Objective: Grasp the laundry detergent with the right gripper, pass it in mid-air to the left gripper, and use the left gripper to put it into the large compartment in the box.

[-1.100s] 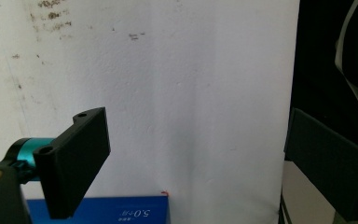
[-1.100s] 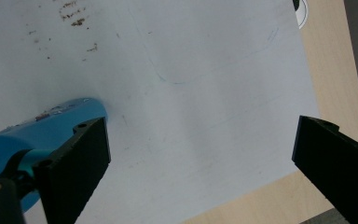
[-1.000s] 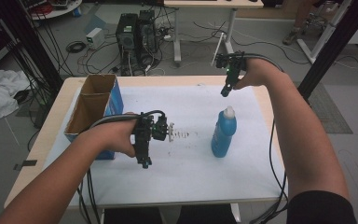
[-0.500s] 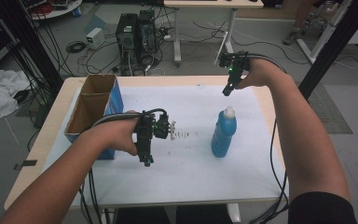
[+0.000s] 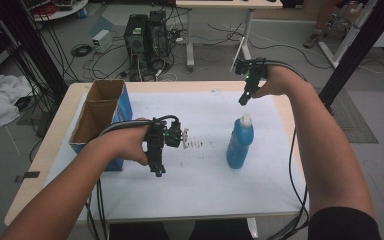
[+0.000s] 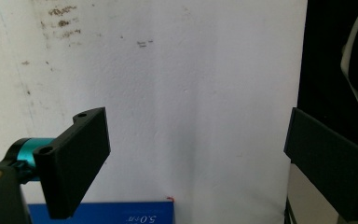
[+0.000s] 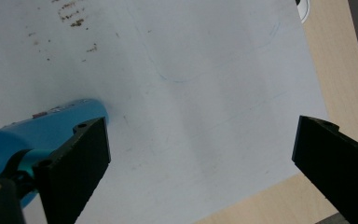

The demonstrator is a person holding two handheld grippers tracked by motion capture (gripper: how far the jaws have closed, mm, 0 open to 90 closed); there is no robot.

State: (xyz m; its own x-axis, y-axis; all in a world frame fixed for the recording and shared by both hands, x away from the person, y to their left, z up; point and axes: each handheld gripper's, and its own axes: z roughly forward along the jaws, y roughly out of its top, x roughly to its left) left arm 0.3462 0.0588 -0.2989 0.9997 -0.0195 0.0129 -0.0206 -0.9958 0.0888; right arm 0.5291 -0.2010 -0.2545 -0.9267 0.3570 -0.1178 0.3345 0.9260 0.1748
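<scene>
Right claw (image 5: 242, 100) raised above bottle (image 5: 240, 142), agape.

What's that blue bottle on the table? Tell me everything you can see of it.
The blue bottle stands upright on the white sheet, right of the table's middle. It looks like glossy plastic, with a rounded body narrowing to a pale whitish cap. Nothing touches it: the right claw hangs above and beyond it, jaws wide apart. The right gripper view shows its body from above.
</scene>
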